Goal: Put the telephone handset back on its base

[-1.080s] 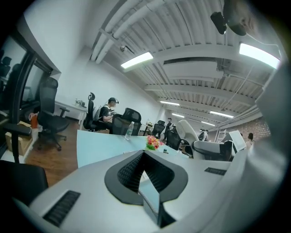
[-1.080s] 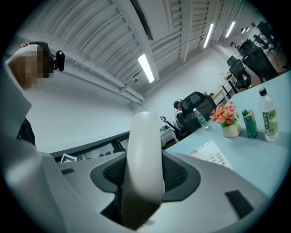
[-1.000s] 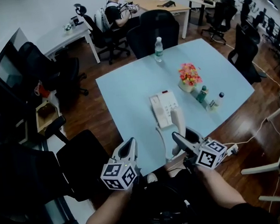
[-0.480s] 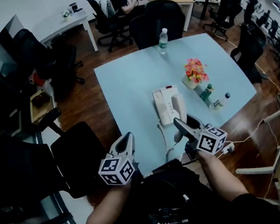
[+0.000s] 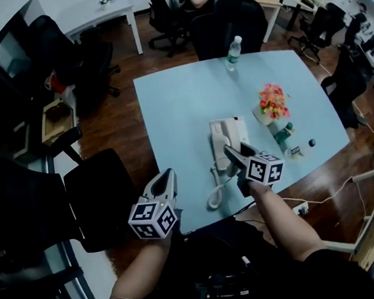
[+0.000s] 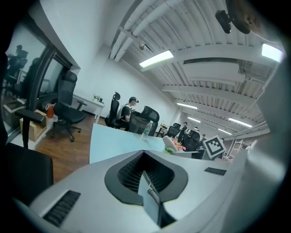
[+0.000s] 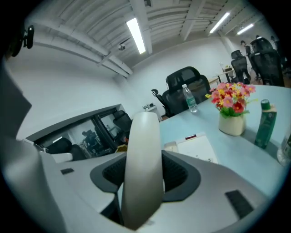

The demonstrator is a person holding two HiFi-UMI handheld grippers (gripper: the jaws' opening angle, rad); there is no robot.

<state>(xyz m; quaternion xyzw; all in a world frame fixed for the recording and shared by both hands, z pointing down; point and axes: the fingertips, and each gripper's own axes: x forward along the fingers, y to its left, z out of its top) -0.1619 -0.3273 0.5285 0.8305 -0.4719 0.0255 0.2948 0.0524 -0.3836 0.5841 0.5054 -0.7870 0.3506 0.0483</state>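
The white telephone base point(image 5: 238, 132) lies on the pale blue table point(image 5: 184, 107), right of centre. My right gripper point(image 5: 230, 154) is shut on the white handset point(image 7: 143, 168), which stands up between the pads in the right gripper view. In the head view the handset point(image 5: 219, 143) is at the base's left side; whether it touches the base I cannot tell. A coiled white cord point(image 5: 216, 187) trails from it toward the table's near edge. My left gripper point(image 5: 166, 178) hovers off the table's near left edge, shut, with nothing in it. The base point(image 7: 198, 148) also shows past the handset.
A pot of flowers point(image 5: 272, 101), a green bottle point(image 5: 284, 133) and a small clear bottle point(image 5: 301, 148) stand right of the base. A water bottle point(image 5: 232, 52) is at the far edge. Black office chairs point(image 5: 106, 190) ring the table. A power strip point(image 5: 299, 209) lies on the floor.
My right gripper has carried the handset forward, from the near table edge up to the base's left side. The left gripper has stayed low at the near left.
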